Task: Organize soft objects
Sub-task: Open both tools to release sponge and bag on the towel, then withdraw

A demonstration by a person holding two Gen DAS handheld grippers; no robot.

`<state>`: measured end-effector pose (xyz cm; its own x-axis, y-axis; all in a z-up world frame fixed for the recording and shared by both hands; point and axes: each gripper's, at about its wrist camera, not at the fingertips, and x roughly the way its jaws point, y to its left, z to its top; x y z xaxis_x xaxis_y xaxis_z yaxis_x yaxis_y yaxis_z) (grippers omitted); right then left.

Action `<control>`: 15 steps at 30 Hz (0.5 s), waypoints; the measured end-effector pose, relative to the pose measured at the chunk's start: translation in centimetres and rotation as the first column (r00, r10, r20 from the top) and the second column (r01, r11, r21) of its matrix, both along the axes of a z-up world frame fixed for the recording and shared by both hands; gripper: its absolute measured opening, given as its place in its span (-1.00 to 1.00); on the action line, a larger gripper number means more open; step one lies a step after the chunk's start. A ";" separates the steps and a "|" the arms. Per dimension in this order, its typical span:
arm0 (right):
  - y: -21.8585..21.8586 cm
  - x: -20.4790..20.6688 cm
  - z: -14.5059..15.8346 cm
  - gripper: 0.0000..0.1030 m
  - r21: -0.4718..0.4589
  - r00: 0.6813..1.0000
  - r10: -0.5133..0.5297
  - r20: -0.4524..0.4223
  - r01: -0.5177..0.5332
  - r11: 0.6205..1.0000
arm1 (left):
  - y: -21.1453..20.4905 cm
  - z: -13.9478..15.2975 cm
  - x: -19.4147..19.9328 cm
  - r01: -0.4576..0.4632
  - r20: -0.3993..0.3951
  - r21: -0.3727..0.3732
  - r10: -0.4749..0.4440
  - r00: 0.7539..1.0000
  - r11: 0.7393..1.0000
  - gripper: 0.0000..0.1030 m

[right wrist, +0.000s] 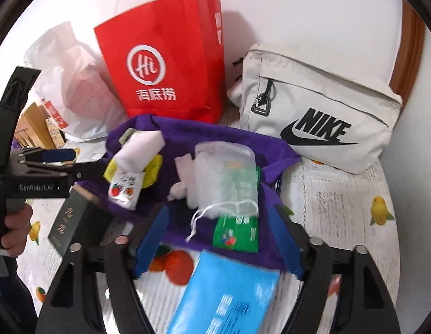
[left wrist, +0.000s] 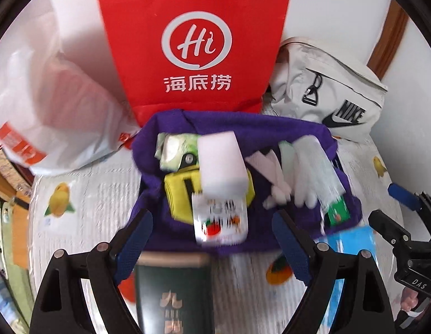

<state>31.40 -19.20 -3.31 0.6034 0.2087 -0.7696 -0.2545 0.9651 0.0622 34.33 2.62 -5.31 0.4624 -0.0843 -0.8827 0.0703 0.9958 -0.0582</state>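
I am holding both my left claw [left wrist: 212, 239] and right claw [right wrist: 223, 239] spread above the fruit-printed worktop [right wrist: 340, 208], where the purple cloth [right wrist: 229, 136] is lying heaped with packets before the white wall [right wrist: 298, 14].

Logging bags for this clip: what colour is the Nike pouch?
Off-white pouch with black logo; right wrist view shows it best.

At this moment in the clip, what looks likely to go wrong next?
The white foam block sits stacked on a fruit-print pack and the yellow box; a nudge could topple it. The mesh pouch trails a loose drawstring near the open right gripper and might snag.
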 end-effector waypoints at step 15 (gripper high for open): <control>-0.5 -10.4 2.0 0.77 0.021 0.995 -0.104 -0.012 0.104 0.994 | -1.2 3.1 -13.0 -0.070 0.085 0.054 0.065 0.994 0.996 0.99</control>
